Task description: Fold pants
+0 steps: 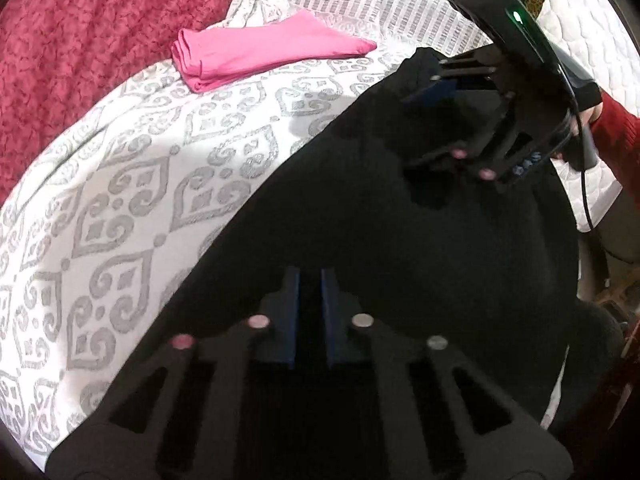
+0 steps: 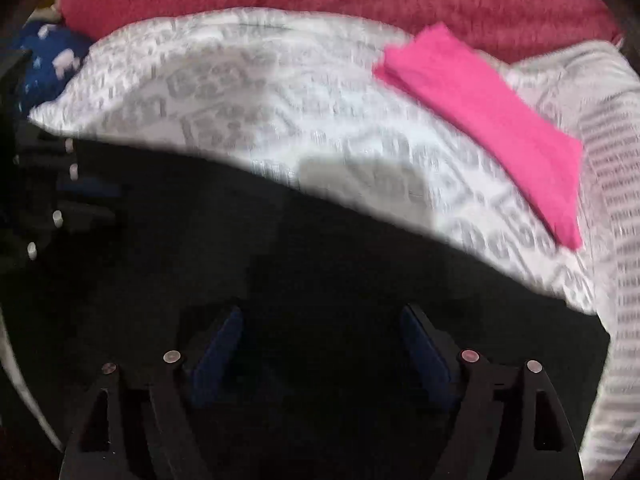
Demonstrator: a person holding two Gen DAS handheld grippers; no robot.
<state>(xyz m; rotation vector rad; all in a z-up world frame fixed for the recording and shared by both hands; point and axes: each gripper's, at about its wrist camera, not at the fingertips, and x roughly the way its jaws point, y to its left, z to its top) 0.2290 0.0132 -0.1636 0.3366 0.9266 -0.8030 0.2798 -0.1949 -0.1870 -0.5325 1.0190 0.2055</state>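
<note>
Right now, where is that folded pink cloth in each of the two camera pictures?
Left wrist view: folded pink cloth lies upper left of centre, on the patterned bedspread.
Right wrist view: it lies upper right, running diagonally.
Shared landmark: the black pants, nearer the camera than the cloth in both.

Right wrist view is motion-smeared: print on the white patterned bedspread [image 2: 248, 92] unreadable. Black pants [image 2: 320, 264] show no seams or fold lines, near edge cut off by the frame. Left gripper [image 1: 310, 280] jaws near-closed; fabric between the pads indistinguishable, black on black. Blue starred item [image 2: 52, 60] far left mostly hidden.
</note>
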